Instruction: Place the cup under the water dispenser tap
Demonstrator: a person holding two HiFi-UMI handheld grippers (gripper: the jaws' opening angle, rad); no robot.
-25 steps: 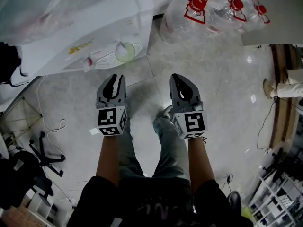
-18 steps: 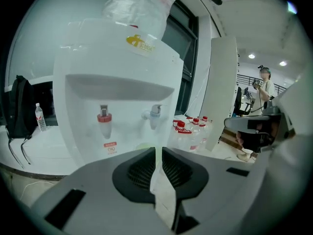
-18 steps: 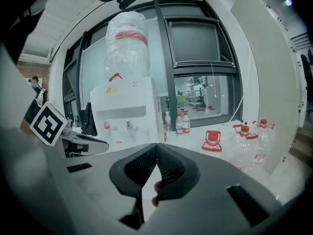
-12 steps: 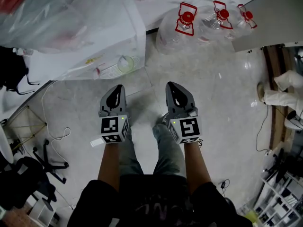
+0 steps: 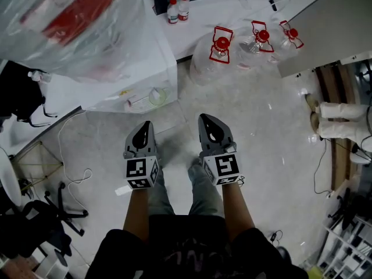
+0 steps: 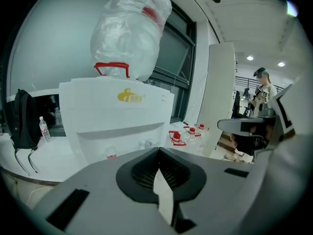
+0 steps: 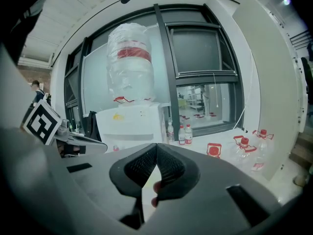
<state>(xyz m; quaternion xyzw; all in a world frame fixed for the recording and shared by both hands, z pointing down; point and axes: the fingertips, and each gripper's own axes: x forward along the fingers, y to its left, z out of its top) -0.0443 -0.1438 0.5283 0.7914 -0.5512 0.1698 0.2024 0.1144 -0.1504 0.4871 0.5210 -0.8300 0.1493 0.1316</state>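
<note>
A pale green cup (image 5: 156, 96) stands on the drip tray at the front of the white water dispenser (image 5: 125, 68), close to its red tap (image 5: 129, 102). The dispenser carries a big bottle wrapped in clear plastic (image 5: 70, 22). My left gripper (image 5: 143, 127) and right gripper (image 5: 207, 121) hang side by side over the floor, well short of the dispenser. Both are shut and empty. The left gripper view faces the dispenser (image 6: 117, 116) and its taps (image 6: 111, 153) over shut jaws. In the right gripper view the dispenser (image 7: 129, 121) stands left of centre. The cup is hidden in both gripper views.
Three large empty water bottles with red handles (image 5: 221, 48) lie on the floor right of the dispenser. Small bottles (image 5: 174, 9) stand on the ledge behind. A black bag (image 5: 17, 92), a cable (image 5: 70, 156) and a chair base (image 5: 52, 205) are at left. A person's legs (image 5: 337, 118) are at right.
The head view has drawn back from the floor and both grippers have come up with it. The left jaws went from slightly apart to shut. The cup has not moved.
</note>
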